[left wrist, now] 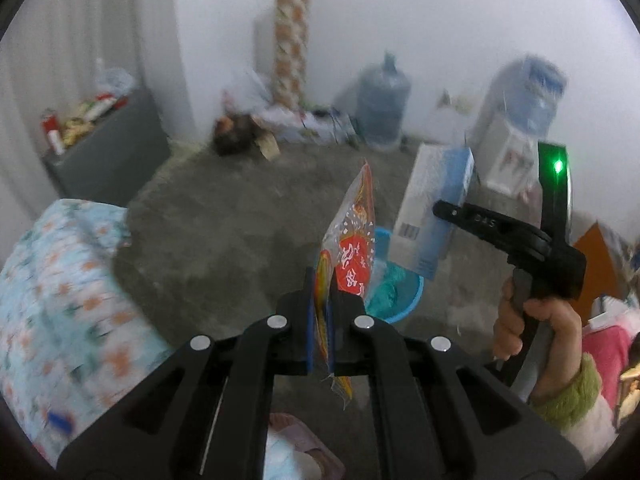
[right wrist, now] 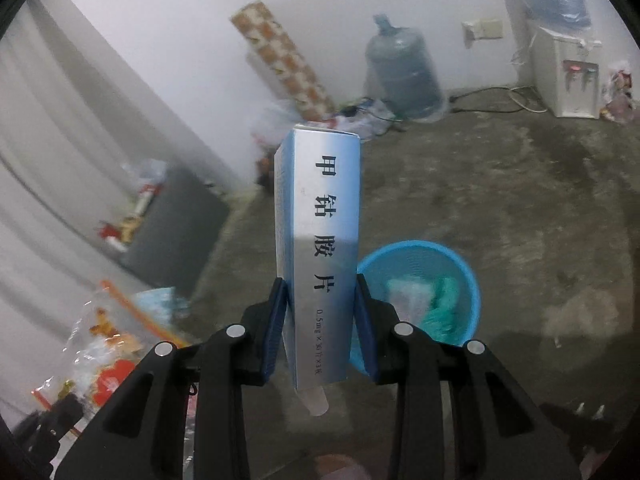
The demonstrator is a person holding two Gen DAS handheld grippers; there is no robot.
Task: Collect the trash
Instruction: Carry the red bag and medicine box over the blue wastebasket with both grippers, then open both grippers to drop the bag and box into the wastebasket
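Mostly hidden by box (right wrist: 320,240), basket (right wrist: 468,280) contents blur.

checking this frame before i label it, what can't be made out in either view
- Blue basket: its contents are blurred in the right wrist view, and the medicine box hides its left rim; in the left wrist view the snack wrapper covers most of it.
- Wrapper print: motion blur, left wrist view.
- Items on the grey cabinet: too small and blurred in both views.
- Left gripper, right gripper: bodies cut off by the bottom edge.
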